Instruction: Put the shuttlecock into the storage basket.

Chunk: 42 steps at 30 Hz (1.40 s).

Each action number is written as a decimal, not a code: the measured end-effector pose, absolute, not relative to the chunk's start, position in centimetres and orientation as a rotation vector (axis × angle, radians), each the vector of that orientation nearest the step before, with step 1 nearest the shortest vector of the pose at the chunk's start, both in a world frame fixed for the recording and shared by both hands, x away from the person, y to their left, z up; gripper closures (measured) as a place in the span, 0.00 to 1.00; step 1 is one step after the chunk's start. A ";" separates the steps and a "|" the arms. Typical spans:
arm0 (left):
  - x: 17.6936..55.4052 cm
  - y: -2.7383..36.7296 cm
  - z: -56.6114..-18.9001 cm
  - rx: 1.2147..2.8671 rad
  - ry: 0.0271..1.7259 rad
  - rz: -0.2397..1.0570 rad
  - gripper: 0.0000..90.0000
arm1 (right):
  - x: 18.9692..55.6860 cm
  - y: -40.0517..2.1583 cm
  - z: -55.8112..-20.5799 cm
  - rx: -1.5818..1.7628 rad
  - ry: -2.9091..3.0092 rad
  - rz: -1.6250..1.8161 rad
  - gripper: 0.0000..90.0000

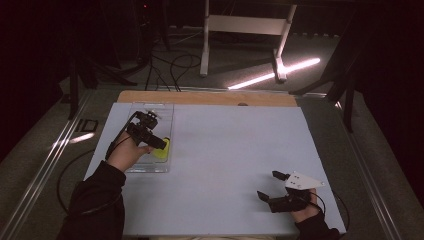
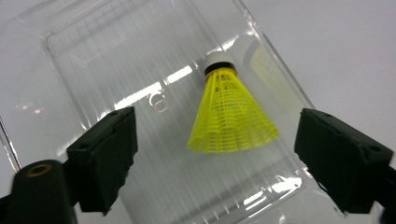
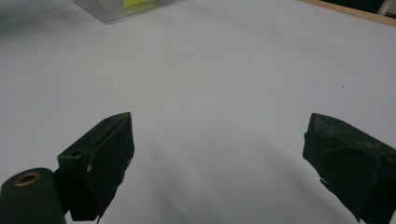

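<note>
Over the clear plastic tray (image 2: 93, 56) at the left of the table (image 1: 225, 150), the left gripper (image 2: 215, 154) hangs with its jaws spread wide and holding nothing. A yellow shuttlecock (image 2: 231, 116) lies on its side inside the tray, white cork pointing away, the skirt between the two jaws but not touched. The risk, as I judge it, is a squeeze on the thin mesh skirt, which could crush or flick it aside, or a jaw catching the tray wall and dragging the light tray. The right gripper (image 3: 219, 158) rests at the near right, jaws wide, over bare table.
</note>
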<state>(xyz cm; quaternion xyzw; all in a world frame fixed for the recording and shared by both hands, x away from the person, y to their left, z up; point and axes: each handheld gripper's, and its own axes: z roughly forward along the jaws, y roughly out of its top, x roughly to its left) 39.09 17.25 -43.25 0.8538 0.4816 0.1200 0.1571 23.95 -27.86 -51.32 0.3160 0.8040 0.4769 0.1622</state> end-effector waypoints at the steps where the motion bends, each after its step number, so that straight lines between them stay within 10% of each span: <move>1: 39.0 17.2 -43.1 2.438 1.383 0.348 0.11 | 23.9 -27.9 -51.3 0.903 2.294 1.361 0.10; 42: 34.5 8.6 -40.8 2.342 0.780 0.133 0.00 | 23.9 -28.0 -51.2 0.903 2.285 1.362 0.10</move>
